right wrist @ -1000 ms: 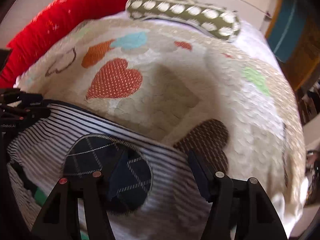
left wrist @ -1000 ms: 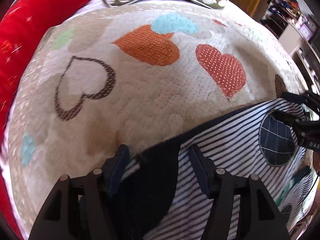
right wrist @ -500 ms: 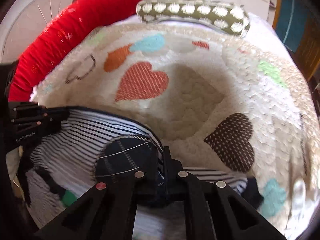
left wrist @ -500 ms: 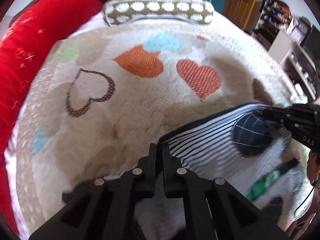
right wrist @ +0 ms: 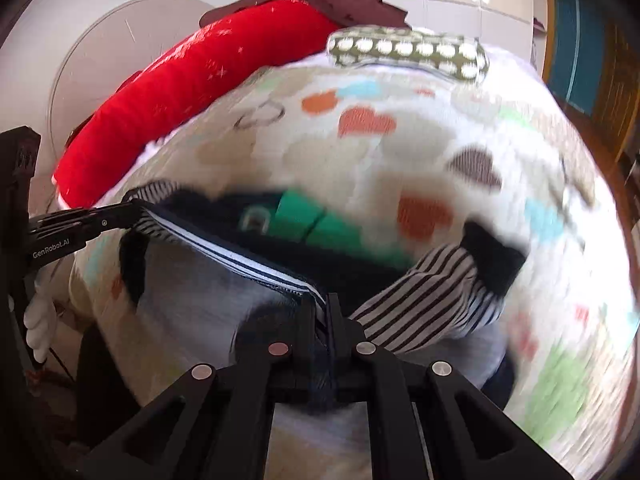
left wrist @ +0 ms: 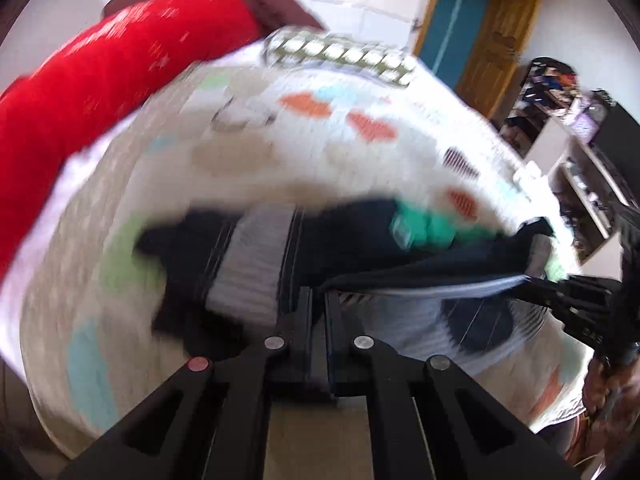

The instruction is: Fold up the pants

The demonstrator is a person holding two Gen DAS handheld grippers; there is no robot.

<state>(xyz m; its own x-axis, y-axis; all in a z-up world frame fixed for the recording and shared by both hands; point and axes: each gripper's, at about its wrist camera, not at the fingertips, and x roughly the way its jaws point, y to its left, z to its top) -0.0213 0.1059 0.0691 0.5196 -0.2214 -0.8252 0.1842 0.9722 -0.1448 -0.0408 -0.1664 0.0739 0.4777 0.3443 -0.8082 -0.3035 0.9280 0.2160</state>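
The pants [right wrist: 424,304] are navy-and-white striped with dark cuffs, a green patch [right wrist: 316,220] and a round navy patch. They hang stretched above a heart-patterned blanket [right wrist: 440,152]. My left gripper [left wrist: 318,300] is shut on one end of the waistband [left wrist: 420,280]. My right gripper [right wrist: 324,308] is shut on the other end, and the band [right wrist: 240,252] runs taut between the two. One striped leg trails right in the right wrist view. Each gripper shows in the other's view, the right one [left wrist: 532,284] and the left one [right wrist: 134,208]. Both views are motion-blurred.
A red bolster [right wrist: 192,84] lies along the blanket's left side and a green dotted pillow [right wrist: 404,52] at the far end. Shelves with clutter [left wrist: 568,128] and a wooden door [left wrist: 496,40] stand to the right, past the bed.
Both grippers closed on the waistband, then lifted it high off the blanket. The pants now hang, legs trailing on the blanket.
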